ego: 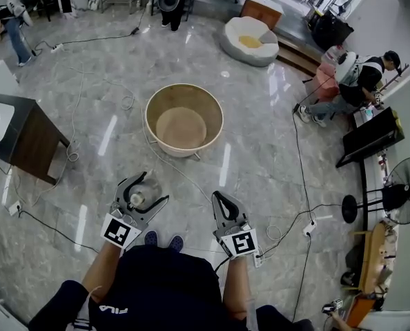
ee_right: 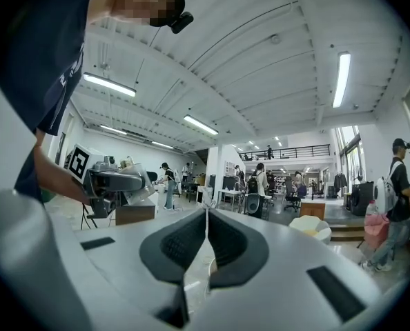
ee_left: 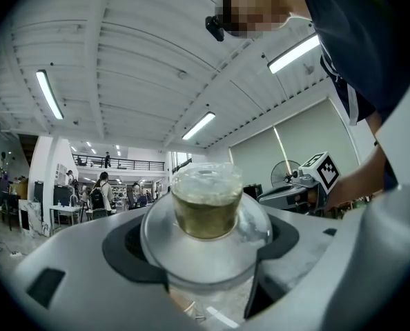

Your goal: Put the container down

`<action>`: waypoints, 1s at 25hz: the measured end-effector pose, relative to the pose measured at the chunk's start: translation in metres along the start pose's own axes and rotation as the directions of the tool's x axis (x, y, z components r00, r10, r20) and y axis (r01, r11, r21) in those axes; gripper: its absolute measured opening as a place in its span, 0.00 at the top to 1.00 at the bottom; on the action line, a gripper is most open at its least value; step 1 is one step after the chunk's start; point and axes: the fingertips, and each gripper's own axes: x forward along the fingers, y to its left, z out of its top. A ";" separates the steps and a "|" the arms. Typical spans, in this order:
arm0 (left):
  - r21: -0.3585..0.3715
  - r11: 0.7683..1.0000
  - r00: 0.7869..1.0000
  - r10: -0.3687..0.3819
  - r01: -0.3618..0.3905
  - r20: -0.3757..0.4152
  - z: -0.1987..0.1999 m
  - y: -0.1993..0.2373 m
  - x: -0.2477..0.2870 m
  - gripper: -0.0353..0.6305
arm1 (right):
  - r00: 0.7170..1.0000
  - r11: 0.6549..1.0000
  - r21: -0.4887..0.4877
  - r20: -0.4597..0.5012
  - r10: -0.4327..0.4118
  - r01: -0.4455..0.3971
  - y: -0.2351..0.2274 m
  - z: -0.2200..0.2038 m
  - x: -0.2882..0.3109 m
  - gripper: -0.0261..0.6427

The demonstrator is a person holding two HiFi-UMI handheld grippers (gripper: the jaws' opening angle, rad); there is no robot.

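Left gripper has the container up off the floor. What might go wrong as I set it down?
1. The container sits high above hard floor in the left gripper; opening early would likely drop it.
2. It holds yellowish contents, so tilting may spill them.
3. A cable runs just ahead; landing on it could tip it.

I can't see the container's (ee_left: 206, 198) base: my left gripper (ee_left: 203, 247) hides it. Its murky contents I can't identify.
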 end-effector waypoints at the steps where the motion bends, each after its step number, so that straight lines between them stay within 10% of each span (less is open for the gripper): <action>1: 0.001 1.000 1.000 0.003 -0.003 -0.003 0.000 -0.002 0.002 0.41 | 1.000 1.000 0.006 0.002 -0.002 0.002 -0.003 -0.001 -0.003 0.92; 25: 0.020 0.997 0.997 0.075 -0.074 -0.016 0.002 -0.040 0.012 0.41 | 0.998 0.997 0.041 0.003 0.066 -0.066 -0.025 -0.023 -0.042 0.92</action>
